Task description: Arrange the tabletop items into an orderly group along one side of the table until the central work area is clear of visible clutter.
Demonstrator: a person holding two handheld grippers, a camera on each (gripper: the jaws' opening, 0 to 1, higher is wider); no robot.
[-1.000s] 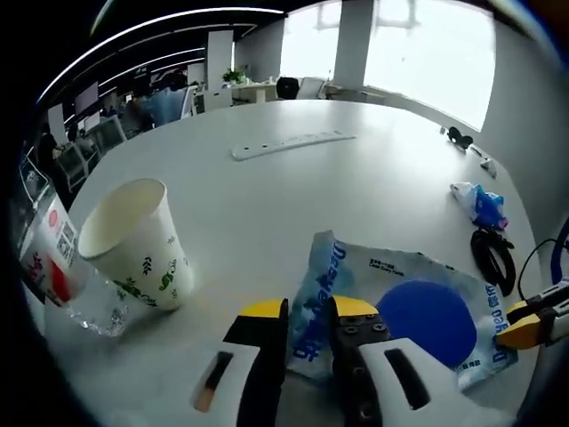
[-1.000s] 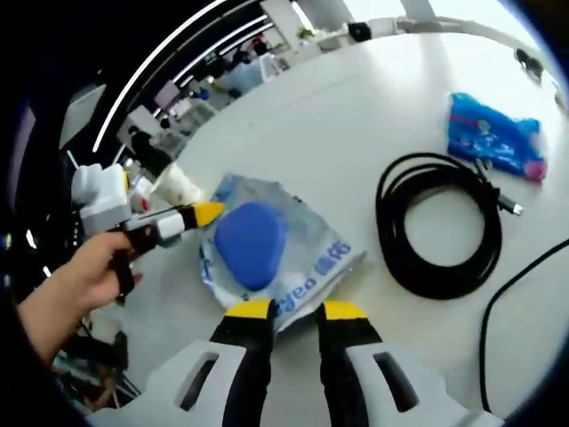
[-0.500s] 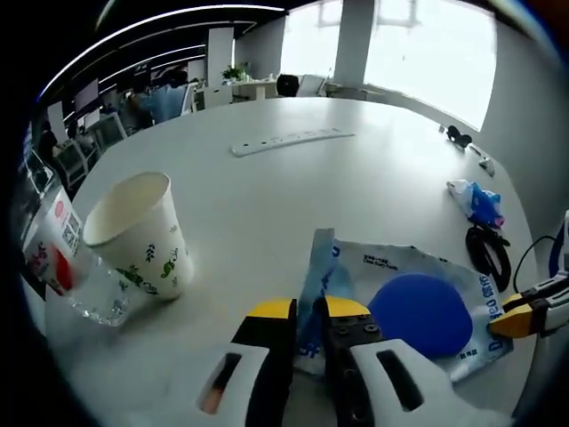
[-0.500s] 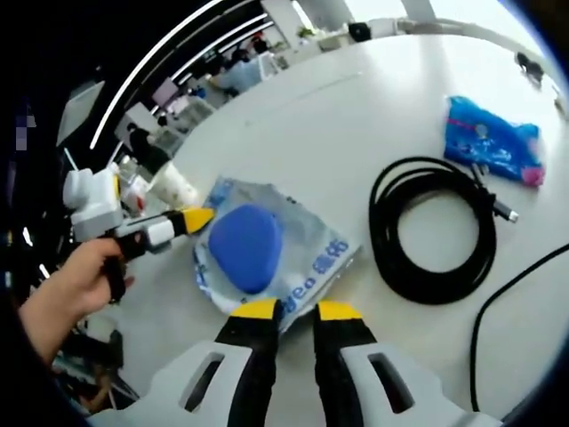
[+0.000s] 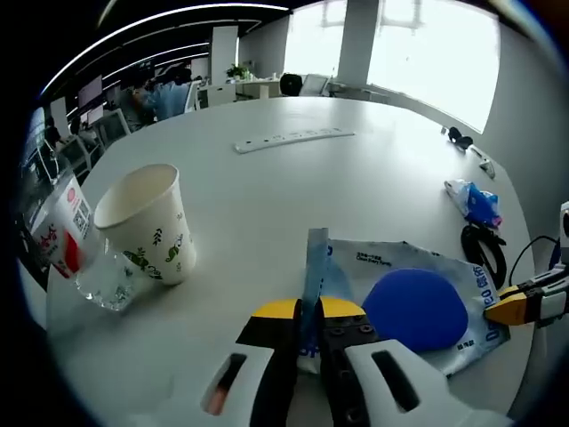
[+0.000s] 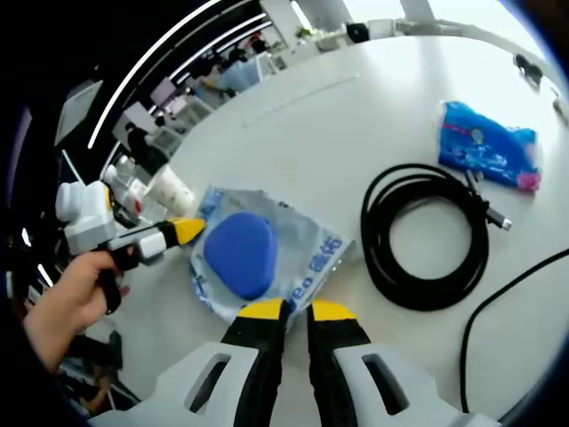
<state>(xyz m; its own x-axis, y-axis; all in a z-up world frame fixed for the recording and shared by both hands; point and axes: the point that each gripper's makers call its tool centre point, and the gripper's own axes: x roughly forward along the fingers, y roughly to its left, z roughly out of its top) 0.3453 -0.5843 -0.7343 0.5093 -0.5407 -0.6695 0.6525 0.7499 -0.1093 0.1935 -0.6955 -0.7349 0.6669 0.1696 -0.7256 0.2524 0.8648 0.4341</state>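
Little legible text. Wipe pack (image 5: 404,294) carries blue print along its edges: small lines near the top edge in the left gripper view, too small to read; larger blue characters along the right edge, also not readable. In the right gripper view the pack (image 6: 302,267) shows blue lettering near its lower corner, upside down, letters unclear. Bottle (image 5: 60,233) has a red-and-white label with a QR-style square, wording illegible. Paper cup (image 5: 147,222) has green leaf marks, no words. Blue packet (image 6: 489,144) print too blurred to read.
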